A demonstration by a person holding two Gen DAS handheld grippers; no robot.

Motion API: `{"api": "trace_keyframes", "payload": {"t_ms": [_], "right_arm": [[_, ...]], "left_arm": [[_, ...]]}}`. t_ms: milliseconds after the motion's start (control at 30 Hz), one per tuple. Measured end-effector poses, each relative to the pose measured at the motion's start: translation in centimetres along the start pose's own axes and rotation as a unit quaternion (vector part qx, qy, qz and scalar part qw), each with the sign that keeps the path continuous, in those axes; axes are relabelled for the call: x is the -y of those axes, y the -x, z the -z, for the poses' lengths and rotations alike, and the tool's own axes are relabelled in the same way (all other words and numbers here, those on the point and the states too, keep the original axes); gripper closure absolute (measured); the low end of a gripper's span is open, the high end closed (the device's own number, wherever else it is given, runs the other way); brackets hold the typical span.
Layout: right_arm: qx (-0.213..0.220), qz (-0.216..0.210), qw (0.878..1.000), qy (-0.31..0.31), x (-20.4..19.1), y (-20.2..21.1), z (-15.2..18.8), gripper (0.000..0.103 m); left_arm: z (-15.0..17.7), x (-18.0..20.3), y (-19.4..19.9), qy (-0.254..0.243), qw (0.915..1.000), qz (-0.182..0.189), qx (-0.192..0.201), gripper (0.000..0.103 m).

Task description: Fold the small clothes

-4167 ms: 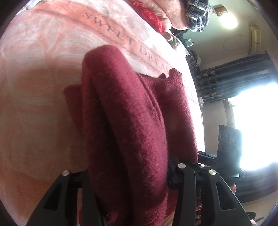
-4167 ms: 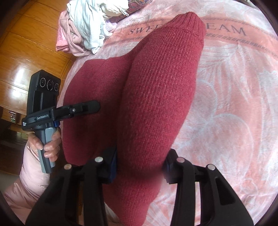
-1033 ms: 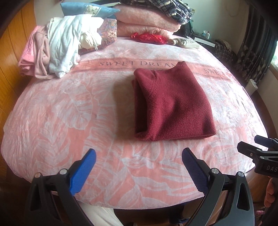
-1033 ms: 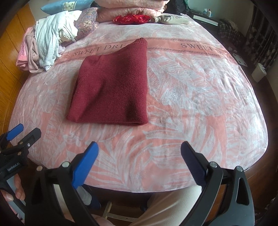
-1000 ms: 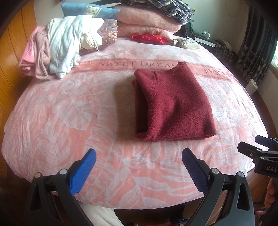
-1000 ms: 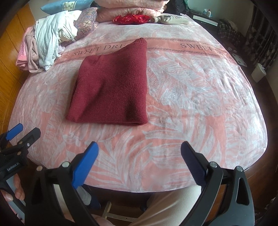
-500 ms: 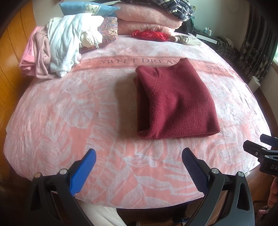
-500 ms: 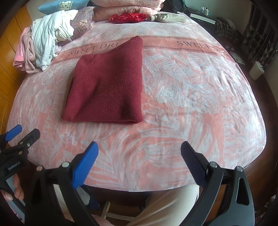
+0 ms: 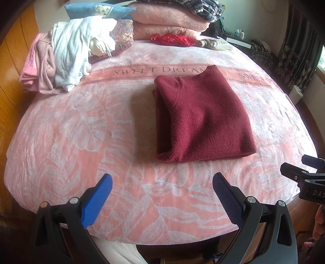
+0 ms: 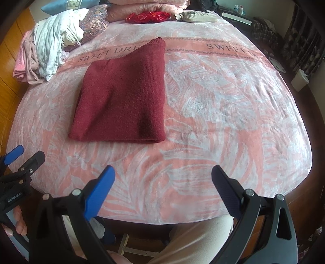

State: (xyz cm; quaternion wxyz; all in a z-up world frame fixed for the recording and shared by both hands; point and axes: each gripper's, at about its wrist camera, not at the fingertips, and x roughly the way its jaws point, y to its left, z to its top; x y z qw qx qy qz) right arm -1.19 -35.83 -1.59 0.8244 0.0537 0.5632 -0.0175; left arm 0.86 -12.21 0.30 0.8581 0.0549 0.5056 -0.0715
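Observation:
A dark red knitted sweater [image 9: 201,119] [image 10: 124,97] lies folded into a neat rectangle on the pink bed cover [image 9: 85,130] [image 10: 223,105]. My left gripper [image 9: 162,180] hangs open over the bed's near edge, well short of the sweater, with nothing between its blue pads. My right gripper [image 10: 162,172] is likewise open and empty above the near edge. In the left wrist view the right gripper's tip [image 9: 298,174] shows at the right border; in the right wrist view the left gripper [image 10: 18,164] shows at the left border, held by a hand.
A heap of unfolded pale clothes [image 9: 65,61] [image 10: 48,44] lies at the back left. Folded pink blankets [image 9: 170,22], a red cloth [image 9: 172,39] and a beige item [image 10: 195,17] sit along the headboard side. Dark curtains [image 9: 298,50] hang at right.
About four seconds ago both grippers were shut on the sweater; they have since let it go and pulled back. Over the last second the views barely shift, the sweater lying still.

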Motion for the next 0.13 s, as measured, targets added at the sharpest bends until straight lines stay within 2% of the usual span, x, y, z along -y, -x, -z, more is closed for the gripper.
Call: {"api": "trace_keyframes", "payload": {"t_ms": [133], "right_arm": [[0.0, 0.0, 1.0, 0.0, 0.06, -0.05, -0.05, 0.008]], "left_arm": [[-0.09, -0.07, -0.2, 0.004, 1.0, -0.001, -0.006, 0.004]]}}
